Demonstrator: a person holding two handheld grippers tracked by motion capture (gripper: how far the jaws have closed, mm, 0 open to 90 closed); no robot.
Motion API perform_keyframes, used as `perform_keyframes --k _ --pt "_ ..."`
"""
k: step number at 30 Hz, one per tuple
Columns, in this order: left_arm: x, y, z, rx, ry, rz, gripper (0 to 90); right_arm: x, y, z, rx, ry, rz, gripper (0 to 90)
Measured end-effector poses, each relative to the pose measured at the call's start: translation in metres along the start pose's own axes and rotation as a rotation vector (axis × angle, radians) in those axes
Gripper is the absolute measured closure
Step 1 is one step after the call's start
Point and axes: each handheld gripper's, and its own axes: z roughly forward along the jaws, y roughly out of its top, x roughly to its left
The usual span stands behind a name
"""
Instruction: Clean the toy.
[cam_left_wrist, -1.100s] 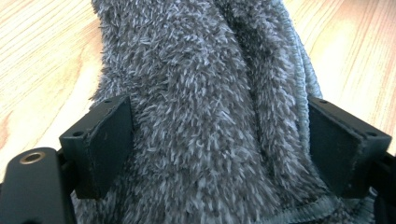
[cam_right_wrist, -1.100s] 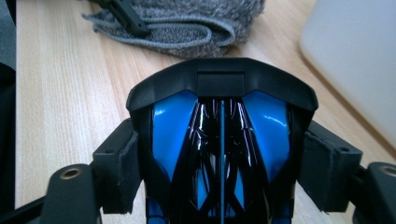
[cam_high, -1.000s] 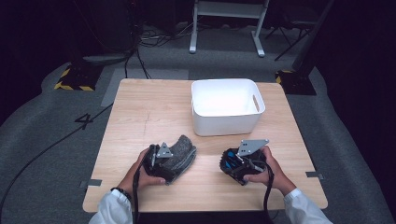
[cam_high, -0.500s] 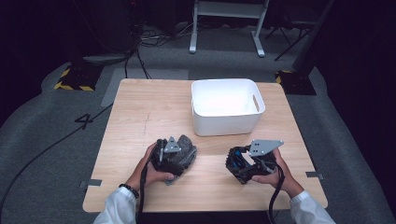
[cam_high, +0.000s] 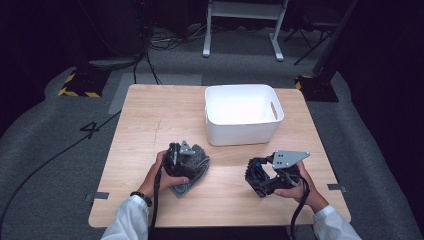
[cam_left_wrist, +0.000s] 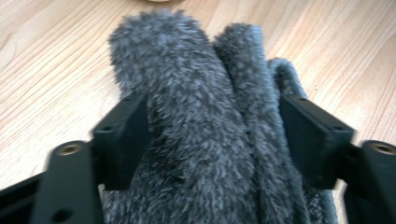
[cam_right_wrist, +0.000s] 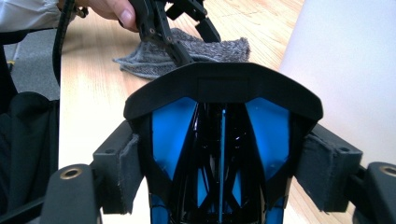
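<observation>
On the counter (cam_high: 150, 125), near its front edge, we see the left claw (cam_left_wrist: 215, 135) closing, jaws pinching a folded grey fuzzy cloth (cam_left_wrist: 205, 116). To the right, our right claw (cam_right_wrist: 219, 172) clamps a black-and-blue object (cam_right_wrist: 219, 140) beside the white bin (cam_high: 242, 112).

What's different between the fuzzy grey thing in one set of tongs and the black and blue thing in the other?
The grey fleece cloth is soft, folded and rests on the table by the left tongs; the black and blue frame is rigid, shiny and ribbed, in the right tongs. The cloth is one colour, the frame two. Both sit between black jaws.
</observation>
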Motion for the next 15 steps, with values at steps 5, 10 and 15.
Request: perform_keyframes --k 5,10,15 --pt "0.0054 -0.0028 0.0059 0.051 -0.005 -0.033 31.9 0.0007 -0.0055 -0.0044 0.003 -0.003 0.003 25.3" --pt "0.0046 -0.0036 0.0062 0.060 -0.027 0.003 48.3 -0.0008 -0.0078 -0.0066 -0.004 -0.005 0.010 25.3" --pt "-0.0041 -0.0008 0.0067 0.041 -0.043 0.049 65.9 -0.0019 -0.0082 -0.0067 -0.013 -0.007 0.012 25.3"
